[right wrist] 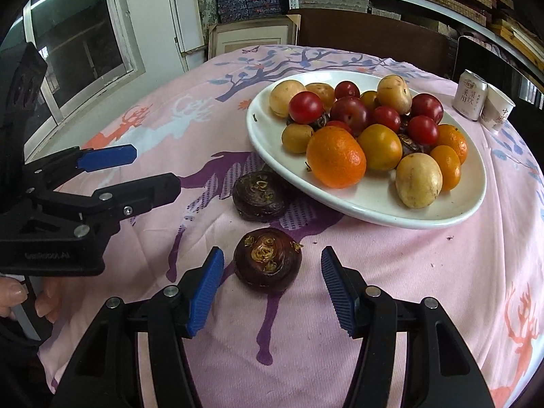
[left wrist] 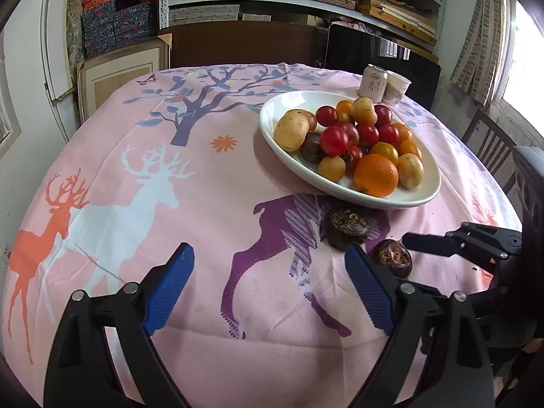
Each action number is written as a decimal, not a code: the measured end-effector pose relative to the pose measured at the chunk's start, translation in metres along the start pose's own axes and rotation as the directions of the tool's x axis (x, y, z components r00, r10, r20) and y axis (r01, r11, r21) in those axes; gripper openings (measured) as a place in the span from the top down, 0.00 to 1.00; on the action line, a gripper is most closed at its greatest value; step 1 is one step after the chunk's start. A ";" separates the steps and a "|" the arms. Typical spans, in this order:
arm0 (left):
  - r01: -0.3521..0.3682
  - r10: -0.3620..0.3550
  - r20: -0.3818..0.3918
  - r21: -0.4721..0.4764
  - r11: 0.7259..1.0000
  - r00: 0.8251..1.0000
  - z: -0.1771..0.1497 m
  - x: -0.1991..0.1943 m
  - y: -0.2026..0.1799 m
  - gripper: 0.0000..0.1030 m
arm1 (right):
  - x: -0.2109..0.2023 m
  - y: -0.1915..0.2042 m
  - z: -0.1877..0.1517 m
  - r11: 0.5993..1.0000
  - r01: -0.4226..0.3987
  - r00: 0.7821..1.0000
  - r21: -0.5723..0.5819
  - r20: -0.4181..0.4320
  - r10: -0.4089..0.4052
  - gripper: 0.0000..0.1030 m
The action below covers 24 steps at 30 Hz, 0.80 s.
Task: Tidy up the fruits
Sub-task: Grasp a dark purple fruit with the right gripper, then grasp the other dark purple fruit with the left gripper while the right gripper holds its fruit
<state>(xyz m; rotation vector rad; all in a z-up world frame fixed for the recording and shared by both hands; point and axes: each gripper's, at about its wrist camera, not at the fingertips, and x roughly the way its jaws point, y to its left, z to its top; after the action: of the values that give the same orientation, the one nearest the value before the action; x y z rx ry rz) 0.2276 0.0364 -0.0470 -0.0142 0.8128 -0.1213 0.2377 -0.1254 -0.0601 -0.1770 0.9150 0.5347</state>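
Two dark, knobbly chestnuts (right wrist: 267,260) (right wrist: 259,196) lie just beside the plate (right wrist: 374,200). The right gripper (right wrist: 272,292) tilts down, spread around the nearer, not touching; the left gripper (left wrist: 268,289) gapes empty.

Clothed table (right wrist: 442,289): plate (right wrist: 374,204), chestnuts (right wrist: 268,260)

Soft daylight from a glaring window (left wrist: 527,51); sharp focus, fisheye-bent edges.
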 end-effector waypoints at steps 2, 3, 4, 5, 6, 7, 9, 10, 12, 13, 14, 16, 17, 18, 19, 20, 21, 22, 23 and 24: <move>-0.001 0.001 0.000 0.000 1.000 1.000 0.000 0.000 0.000 0.15 | 0.002 0.005 0.000 0.999 0.021 1.000 -0.028 -0.005 -0.021 0.59; -0.002 0.002 0.000 -0.001 1.000 1.000 0.000 0.000 0.000 0.15 | 0.002 0.006 -0.001 0.999 0.025 1.000 -0.032 -0.004 -0.025 0.59; -0.002 0.002 -0.001 -0.003 1.000 1.000 0.000 0.000 0.000 0.15 | 0.000 0.006 -0.001 0.999 0.024 1.000 -0.029 -0.003 -0.024 0.59; -0.001 0.001 -0.001 -0.004 1.000 1.000 0.000 0.001 0.000 0.15 | -0.001 0.004 -0.002 1.000 0.021 1.000 -0.021 0.000 -0.021 0.59; -0.001 0.001 -0.003 -0.003 1.000 1.000 0.000 0.001 0.000 0.15 | -0.004 0.002 -0.003 1.000 0.021 1.000 -0.012 0.007 -0.021 0.59; 0.000 0.000 -0.004 -0.001 1.000 1.000 0.000 0.002 -0.001 0.15 | -0.007 0.001 -0.004 1.000 0.023 1.000 -0.006 0.016 -0.023 0.59; 0.003 -0.003 -0.008 0.007 1.000 1.000 0.000 0.003 -0.003 0.15 | -0.017 -0.003 -0.007 1.000 0.019 0.999 0.003 0.039 -0.020 0.59; 0.004 -0.004 -0.011 0.011 1.000 1.000 0.000 0.004 -0.005 0.15 | -0.021 -0.006 -0.009 1.000 0.017 0.999 0.010 0.049 -0.018 0.59; 0.010 -0.010 -0.021 0.025 1.000 1.000 0.001 0.006 -0.010 0.15 | -0.031 -0.014 -0.014 0.999 0.015 0.997 0.038 0.070 -0.017 0.59; 0.011 -0.010 -0.025 0.040 0.999 1.000 0.001 0.008 -0.014 0.15 | -0.037 -0.020 -0.018 0.998 0.015 0.996 0.059 0.082 -0.020 0.59; 0.013 -0.011 -0.029 0.055 0.998 1.000 0.002 0.009 -0.019 0.15 | -0.042 -0.027 -0.022 0.997 0.017 0.995 0.081 0.095 -0.025 0.59; 0.015 -0.012 -0.036 0.096 0.995 0.999 0.004 0.013 -0.034 0.15 | -0.054 -0.042 -0.031 0.991 0.023 0.991 0.129 0.125 -0.039 0.59; 0.016 -0.011 -0.039 0.117 0.993 0.999 0.005 0.016 -0.041 0.15 | -0.058 -0.049 -0.035 0.988 0.026 0.990 0.152 0.136 -0.047 0.59; 0.016 -0.010 -0.042 0.138 0.990 0.999 0.006 0.019 -0.049 0.15 | -0.062 -0.056 -0.039 0.984 0.028 0.988 0.177 0.144 -0.054 0.59; 0.016 -0.009 -0.046 0.160 0.987 0.999 0.007 0.023 -0.058 0.15 | -0.065 -0.063 -0.043 0.979 0.025 0.987 0.203 0.151 -0.056 0.59; 0.019 -0.010 -0.049 0.176 0.984 0.999 0.009 0.028 -0.065 0.15 | -0.068 -0.068 -0.047 0.975 0.019 0.986 0.222 0.156 -0.055 0.59; 0.019 -0.010 -0.052 0.185 0.983 0.999 0.010 0.031 -0.070 0.15 | -0.070 -0.072 -0.050 0.972 0.014 0.985 0.235 0.161 -0.054 0.59; 0.018 -0.008 -0.052 0.196 0.981 0.999 0.012 0.036 -0.076 0.15 | -0.072 -0.075 -0.053 0.969 0.009 0.985 0.246 0.167 -0.052 0.59; 0.015 -0.005 -0.051 0.203 0.979 0.999 0.013 0.040 -0.080 0.15 | -0.073 -0.077 -0.054 0.968 0.006 0.984 0.250 0.172 -0.051 0.59; 0.008 0.002 -0.051 0.209 0.978 0.999 0.014 0.043 -0.082 0.15 | -0.074 -0.078 -0.055 0.968 0.004 0.983 0.250 0.174 -0.050 0.59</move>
<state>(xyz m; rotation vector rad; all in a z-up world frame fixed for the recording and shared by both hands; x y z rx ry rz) 0.2586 -0.0502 -0.0632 0.1867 0.8475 -0.2103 0.2022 -0.2395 -0.0408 0.0857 0.7945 0.3986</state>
